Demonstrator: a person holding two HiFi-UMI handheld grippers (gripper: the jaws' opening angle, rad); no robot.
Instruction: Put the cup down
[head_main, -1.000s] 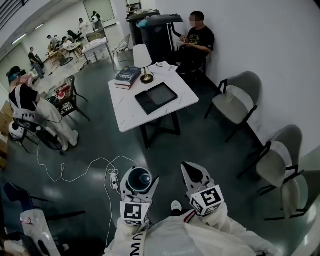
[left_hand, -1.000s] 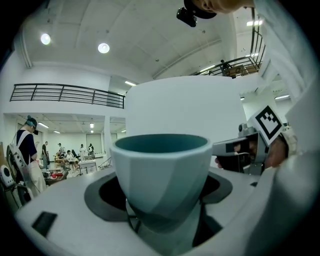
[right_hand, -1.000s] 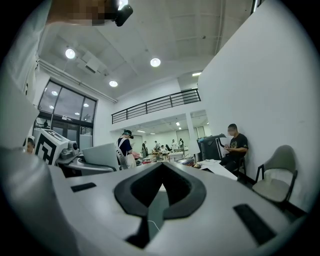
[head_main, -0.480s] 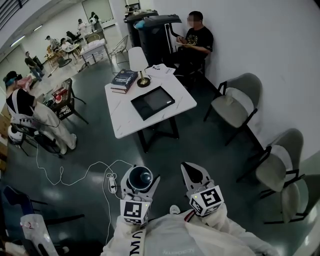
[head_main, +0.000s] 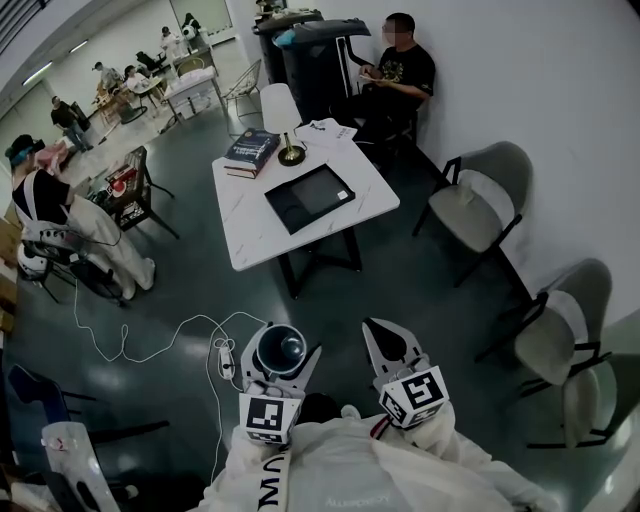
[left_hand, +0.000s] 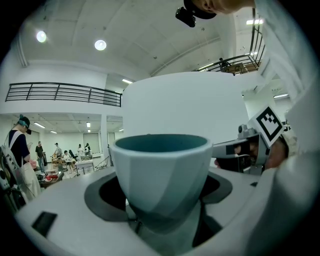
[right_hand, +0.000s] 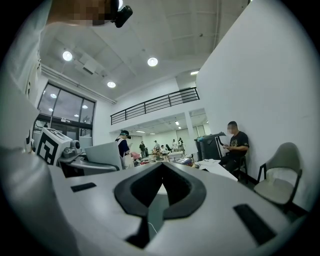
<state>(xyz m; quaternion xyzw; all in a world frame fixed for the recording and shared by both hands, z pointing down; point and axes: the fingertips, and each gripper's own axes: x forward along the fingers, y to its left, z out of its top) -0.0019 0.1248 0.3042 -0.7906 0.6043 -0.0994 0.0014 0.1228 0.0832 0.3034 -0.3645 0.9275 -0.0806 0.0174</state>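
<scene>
Cup (head_main: 280, 350), pale outside and dark teal inside, stands upright and mouth-up in the left gripper (head_main: 281, 366), whose fingers (left_hand: 60, 205) are clamped on its lower body. It hangs over the dark floor (head_main: 190, 270), in front of the person's white sleeves, with a white cable (head_main: 150, 345) looping on the floor to its left. Farther ahead and well apart from the cup is a white desk (head_main: 255, 235). On it, a thick book (head_main: 251, 152) lies at the far left corner, a lamp (head_main: 281, 108) stands just beside it, and a black tray (head_main: 311, 197) lies near the middle. The right gripper (head_main: 383, 338) is level with the left one, its fingers (right_hand: 225, 190) together with nothing between them. To the right, grey chairs (head_main: 480, 200) stand along the white wall.
</scene>
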